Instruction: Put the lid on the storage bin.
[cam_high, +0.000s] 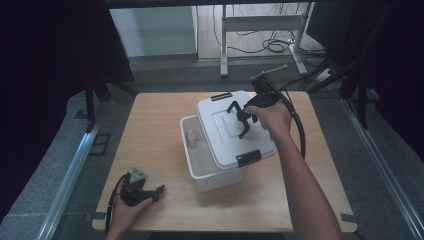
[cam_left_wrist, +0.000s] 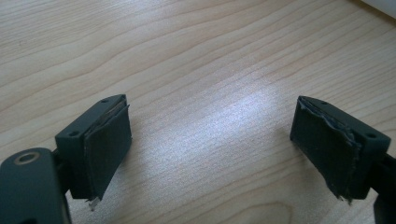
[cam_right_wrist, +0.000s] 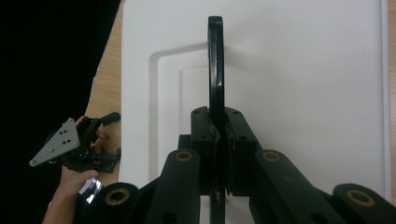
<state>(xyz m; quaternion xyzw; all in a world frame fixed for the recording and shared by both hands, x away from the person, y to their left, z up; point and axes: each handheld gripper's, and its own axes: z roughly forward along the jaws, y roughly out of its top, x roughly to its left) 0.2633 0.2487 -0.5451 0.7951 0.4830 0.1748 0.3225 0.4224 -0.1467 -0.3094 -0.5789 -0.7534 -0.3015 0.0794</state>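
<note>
The right claw (cam_right_wrist: 218, 154) is pinching the thin black handle (cam_right_wrist: 215, 65) of the smooth white lid (cam_high: 220, 127), sitting crooked on the white box (cam_high: 197, 167). At seven o'clock on the wooden desk (cam_high: 150, 150), the left claw (cam_left_wrist: 210, 140) is gaping wide.

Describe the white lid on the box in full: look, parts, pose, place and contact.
The white lid looks like smooth plastic, rectangular, with a stepped panel moulded into its top. It has a black latch at each short end and a thin black handle standing upright at the middle. It lies askew over the white box, shifted to the right and far side, leaving the left part uncovered. The right gripper is shut on the handle.
</note>
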